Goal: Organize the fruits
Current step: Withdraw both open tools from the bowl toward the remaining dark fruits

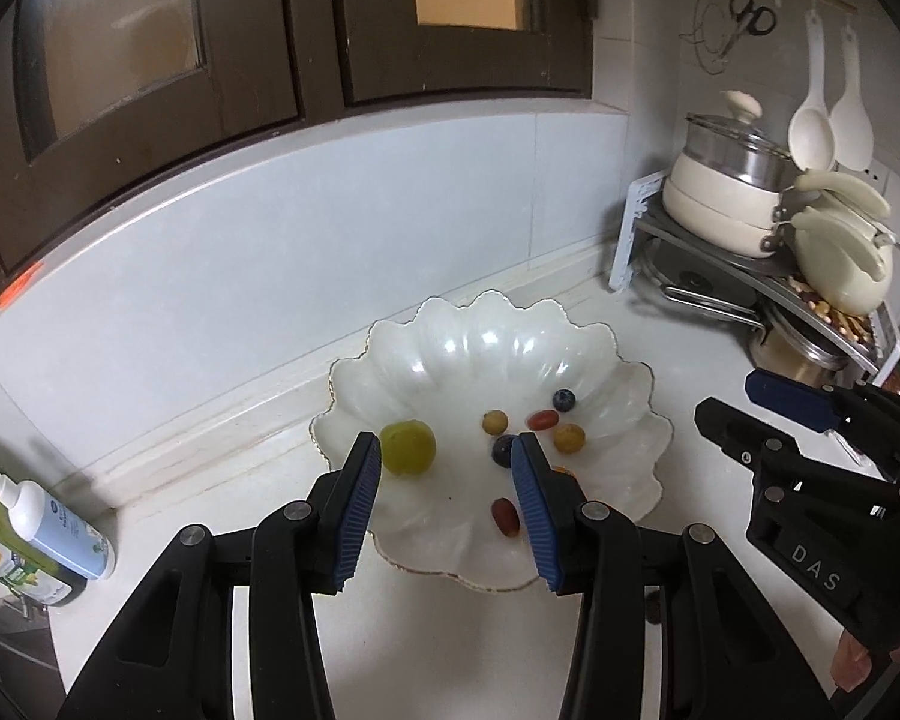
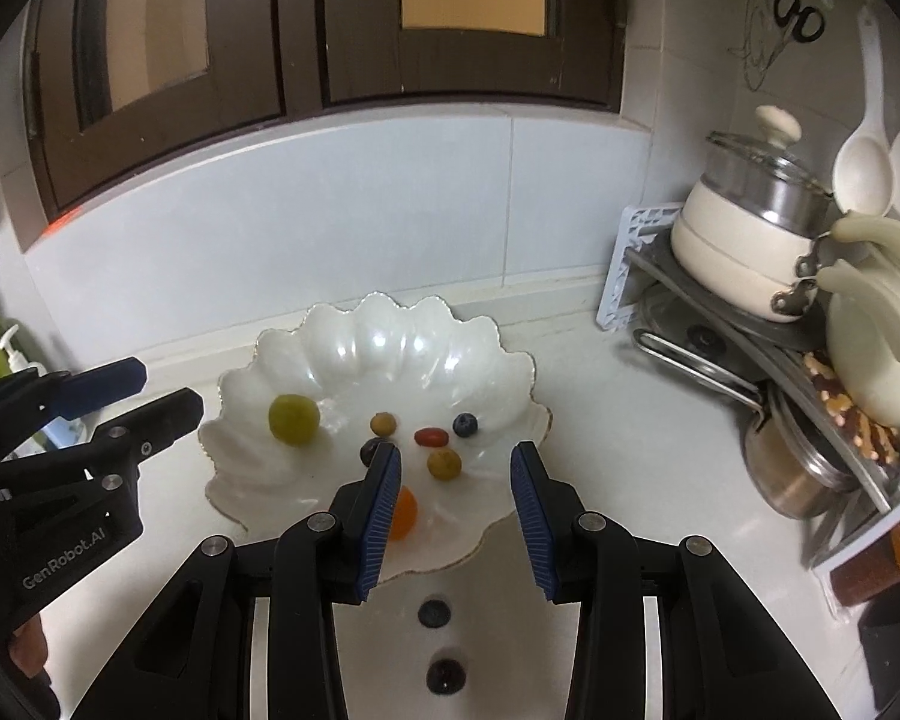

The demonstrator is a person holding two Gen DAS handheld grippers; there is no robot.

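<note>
Both grippers hovered part-open and empty over the fruit plate.

The left gripper and right gripper each pointed steeply down at the scalloped white plate, blue pads apart with nothing between them and touching nothing. On the plate lay a green grape, a blueberry, a red grape tomato and an orange fruit; two dark berries sat on the counter just off its near rim. The white counter lay bare between plate and pot rack.
</note>
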